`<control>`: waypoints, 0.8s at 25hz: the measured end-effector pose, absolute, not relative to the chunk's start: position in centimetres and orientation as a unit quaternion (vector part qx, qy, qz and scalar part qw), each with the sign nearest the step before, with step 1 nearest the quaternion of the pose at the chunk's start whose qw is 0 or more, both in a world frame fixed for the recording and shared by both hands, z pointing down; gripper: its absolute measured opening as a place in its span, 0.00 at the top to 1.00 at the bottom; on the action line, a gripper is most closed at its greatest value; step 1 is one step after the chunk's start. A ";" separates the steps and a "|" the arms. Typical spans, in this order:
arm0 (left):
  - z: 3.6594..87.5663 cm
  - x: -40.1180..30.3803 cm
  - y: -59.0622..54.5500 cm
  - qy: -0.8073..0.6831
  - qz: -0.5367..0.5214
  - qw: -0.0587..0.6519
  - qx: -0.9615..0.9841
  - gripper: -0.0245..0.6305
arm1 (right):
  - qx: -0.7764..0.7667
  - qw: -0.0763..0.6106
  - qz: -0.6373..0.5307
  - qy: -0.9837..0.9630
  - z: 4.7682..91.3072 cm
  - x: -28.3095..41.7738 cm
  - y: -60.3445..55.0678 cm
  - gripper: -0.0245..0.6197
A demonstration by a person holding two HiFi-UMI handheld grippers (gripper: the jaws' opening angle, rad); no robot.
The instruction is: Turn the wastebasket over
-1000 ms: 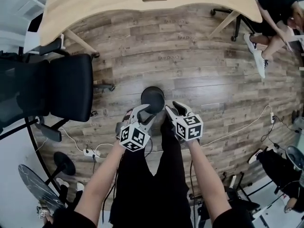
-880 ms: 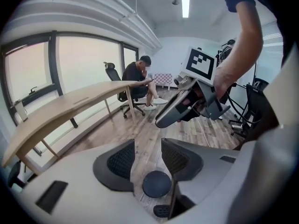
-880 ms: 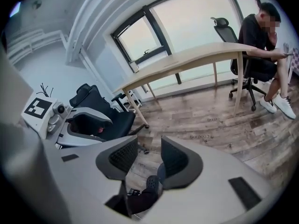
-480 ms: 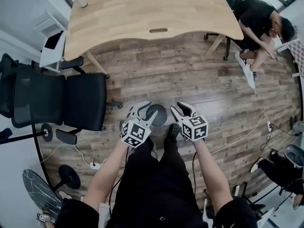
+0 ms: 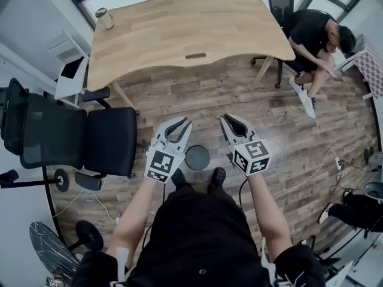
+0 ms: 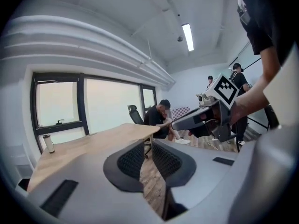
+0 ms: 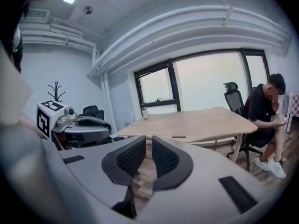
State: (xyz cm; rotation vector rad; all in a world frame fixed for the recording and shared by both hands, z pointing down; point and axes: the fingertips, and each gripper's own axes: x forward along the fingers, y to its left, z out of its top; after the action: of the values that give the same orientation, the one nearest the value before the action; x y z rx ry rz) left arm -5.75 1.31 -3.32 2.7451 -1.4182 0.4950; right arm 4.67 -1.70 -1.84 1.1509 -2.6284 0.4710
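The wastebasket (image 5: 197, 157) is a small dark round bin on the wood floor, just ahead of my shoes. I cannot tell which end is up. Both grippers hang well above it and apart from it. My left gripper (image 5: 184, 124) is to its upper left and my right gripper (image 5: 227, 119) to its upper right. In the left gripper view the left gripper (image 6: 148, 149) has its pads almost together with nothing between them. The right gripper (image 7: 148, 147) looks the same in its own view. Both pairs of jaws have just been closing, on nothing.
A large wooden table (image 5: 185, 31) stands ahead, with a jar (image 5: 104, 18) at its far left corner. A black office chair (image 5: 90, 139) is at the left. A person (image 5: 314, 37) sits at the right. Cables (image 5: 299, 172) trail over the floor.
Both grippers have lifted from either side of the wastebasket and now point more level. Their jaws have narrowed. The wastebasket stays on the floor, and the head view takes in more room.
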 end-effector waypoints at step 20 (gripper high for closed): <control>-11.2 -6.7 0.3 -0.493 0.055 0.054 0.867 0.94 | 0.360 0.048 0.112 -0.925 -10.8 5.2 0.1 0.91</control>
State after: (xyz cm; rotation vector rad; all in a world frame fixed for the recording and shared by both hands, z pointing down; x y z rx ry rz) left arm -6.71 0.34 -11.19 2.6329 -1.4979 0.1682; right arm 5.20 0.12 -10.80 1.0979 -2.8209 0.3428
